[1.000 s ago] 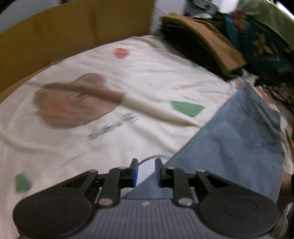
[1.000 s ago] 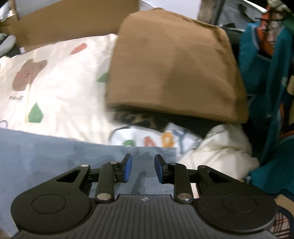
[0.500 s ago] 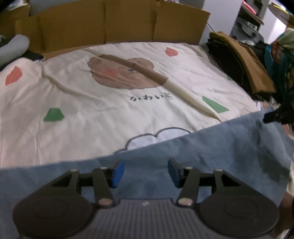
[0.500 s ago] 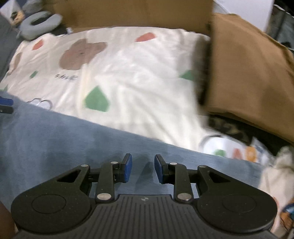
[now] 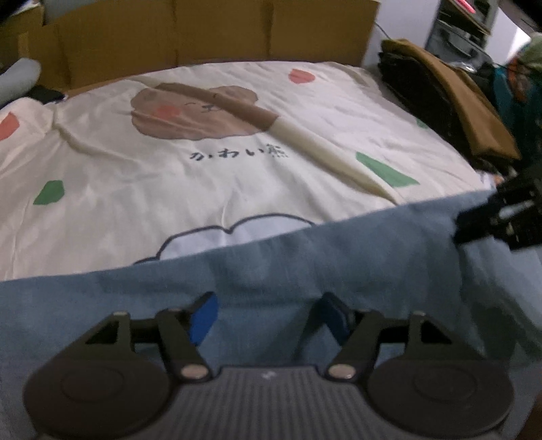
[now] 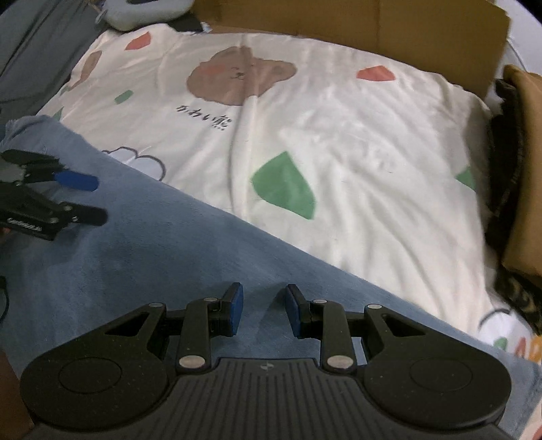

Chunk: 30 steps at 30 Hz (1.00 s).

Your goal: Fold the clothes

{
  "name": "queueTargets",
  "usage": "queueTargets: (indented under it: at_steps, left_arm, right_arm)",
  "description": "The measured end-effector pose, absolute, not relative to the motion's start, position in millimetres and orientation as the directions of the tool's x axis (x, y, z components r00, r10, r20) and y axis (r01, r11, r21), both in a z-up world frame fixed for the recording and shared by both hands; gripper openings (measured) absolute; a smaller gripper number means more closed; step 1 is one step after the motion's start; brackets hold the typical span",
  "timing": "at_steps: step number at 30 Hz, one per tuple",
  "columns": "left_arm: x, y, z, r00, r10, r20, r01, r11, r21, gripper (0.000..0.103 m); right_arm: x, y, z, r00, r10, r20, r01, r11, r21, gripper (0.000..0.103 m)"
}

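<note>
A blue garment [image 5: 305,257] lies spread over the near part of the bed, its far edge running across the cream sheet. My left gripper [image 5: 267,318] hangs just above it. The jaws are opening wide, and only flat cloth shows below the gap. In the right wrist view the same gripper [image 6: 91,199] is at the left, over the garment [image 6: 162,257]. My right gripper [image 6: 264,308] hovers over the garment's right part. Its blue pads stand a little apart with nothing pinched between them. Its dark fingers [image 5: 481,220] show blurred at the garment's far right corner.
A cream bedsheet [image 5: 203,189] with a bear print and coloured shapes covers the bed. Cardboard [image 5: 237,30] stands along the far side. A stack of folded clothes, brown on top [image 6: 525,169], sits at the right edge. A grey pillow [image 6: 145,10] lies far left.
My left gripper's jaws have spread from nearly shut to wide while it swung over the blue garment. My right gripper has swept left, away from the brown stack, with its gap unchanged.
</note>
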<state>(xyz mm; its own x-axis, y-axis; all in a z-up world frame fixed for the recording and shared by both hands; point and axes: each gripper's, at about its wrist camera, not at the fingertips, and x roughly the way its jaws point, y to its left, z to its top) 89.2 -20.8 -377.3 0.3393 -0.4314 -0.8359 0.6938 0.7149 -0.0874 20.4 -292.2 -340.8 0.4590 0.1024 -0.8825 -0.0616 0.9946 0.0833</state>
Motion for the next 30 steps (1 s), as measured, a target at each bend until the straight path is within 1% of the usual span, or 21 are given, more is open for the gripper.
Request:
queueTargets:
  at_steps: [3, 6, 14, 16, 17, 18, 19, 20, 24, 30]
  left_arm:
    - [90.2, -27.2, -381.5, 0.369, -0.421, -0.829, 0.684, 0.727, -0.065, 0.078]
    - [90.6, -30.7, -383.5, 0.389, -0.416, -0.822, 0.675, 0.736, -0.054, 0.08]
    - [95.9, -34.3, -382.1, 0.401, -0.407, -0.821, 0.652, 0.756, -0.057, 0.08]
    - [97.1, -33.7, -380.2, 0.409, -0.399, -0.821, 0.638, 0.768, -0.056, 0.075]
    - [98.9, -32.0, -378.0, 0.412, -0.394, -0.822, 0.626, 0.778, -0.059, 0.067]
    - [101.7, -28.4, -375.0, 0.415, -0.389, -0.823, 0.609, 0.79, -0.066, 0.054]
    - [106.0, -22.3, -370.6, 0.419, -0.385, -0.823, 0.586, 0.807, -0.079, 0.046]
    - [110.3, -15.6, -366.3, 0.424, -0.379, -0.823, 0.562, 0.822, -0.088, 0.036]
    - [126.6, 22.6, -345.7, 0.482, -0.325, -0.814, 0.482, 0.874, -0.063, 0.035]
    - [149.9, 87.5, -324.7, 0.548, -0.195, -0.813, 0.357, 0.934, 0.017, 0.038]
  right_arm:
    - [27.0, -287.2, -347.0, 0.453, 0.096, -0.886, -0.073, 0.995, 0.07, 0.034]
    - [34.3, -284.6, -351.9, 0.452, 0.089, -0.887, -0.076, 0.995, 0.061, 0.034]
    - [52.3, -282.4, -355.7, 0.48, 0.081, -0.874, -0.031, 0.997, 0.075, 0.034]
    - [57.9, -280.4, -356.3, 0.485, 0.072, -0.871, -0.019, 0.997, 0.071, 0.035]
    - [59.9, -279.2, -356.4, 0.485, 0.069, -0.872, -0.015, 0.997, 0.07, 0.036]
    - [60.6, -278.1, -355.8, 0.485, 0.066, -0.872, -0.013, 0.998, 0.069, 0.036]
    - [60.6, -277.6, -354.6, 0.484, 0.065, -0.872, -0.013, 0.998, 0.067, 0.036]
    - [60.2, -277.7, -352.9, 0.485, 0.065, -0.872, -0.013, 0.998, 0.067, 0.036]
    - [52.6, -285.1, -342.0, 0.501, 0.076, -0.862, -0.007, 0.996, 0.084, 0.035]
    - [35.4, -302.0, -324.6, 0.541, 0.089, -0.836, 0.011, 0.993, 0.113, 0.035]
